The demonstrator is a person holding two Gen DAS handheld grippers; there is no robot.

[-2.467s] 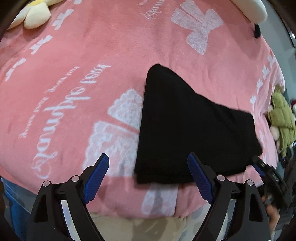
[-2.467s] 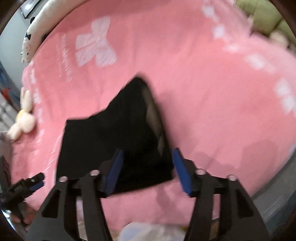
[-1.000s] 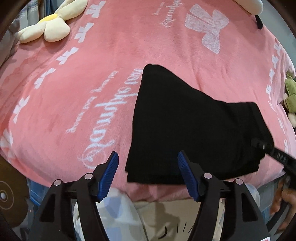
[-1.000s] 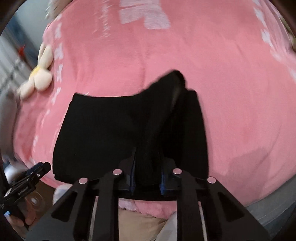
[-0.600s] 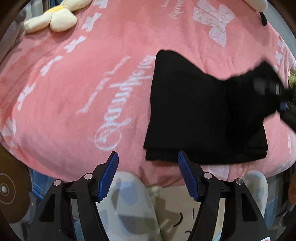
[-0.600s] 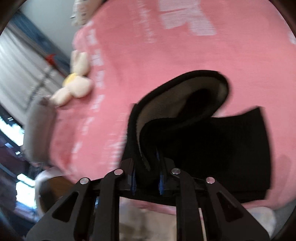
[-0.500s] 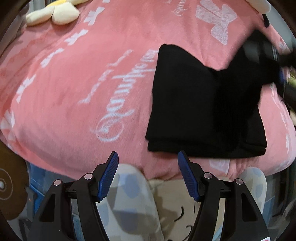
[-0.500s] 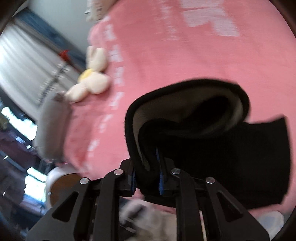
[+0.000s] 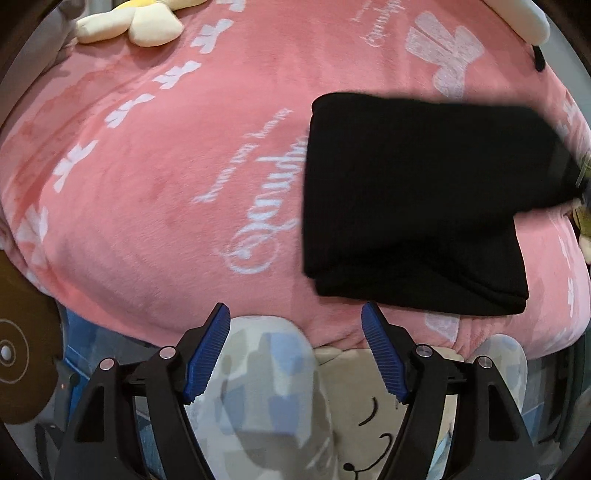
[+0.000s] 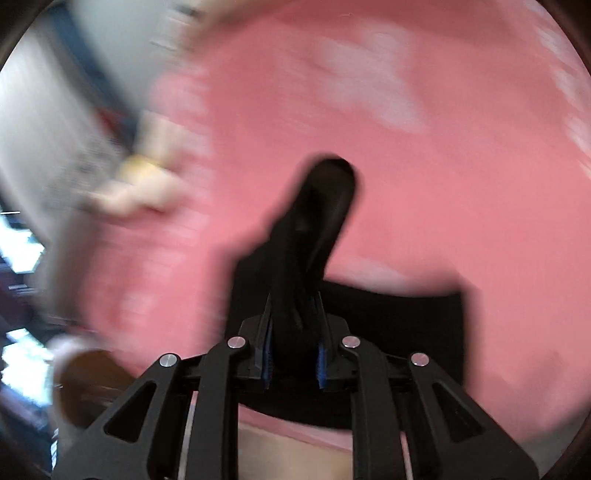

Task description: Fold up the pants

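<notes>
Right gripper (image 10: 293,354) pinches the pants (image 9: 413,192), carrying a fold over.
Left gripper (image 9: 295,350) spread, empty; next, probably lay the flap flat, though blur hides its edge.

- Black pants (image 9: 410,199): matt, soft knit cloth.
- Pink blanket (image 9: 155,177): plush fleece with white print.
- Left gripper (image 9: 295,347): matt black plastic arms, ribbed blue pads (image 9: 207,347).
- Flower-shaped plush toy (image 9: 140,22): soft cream cloth.
</notes>
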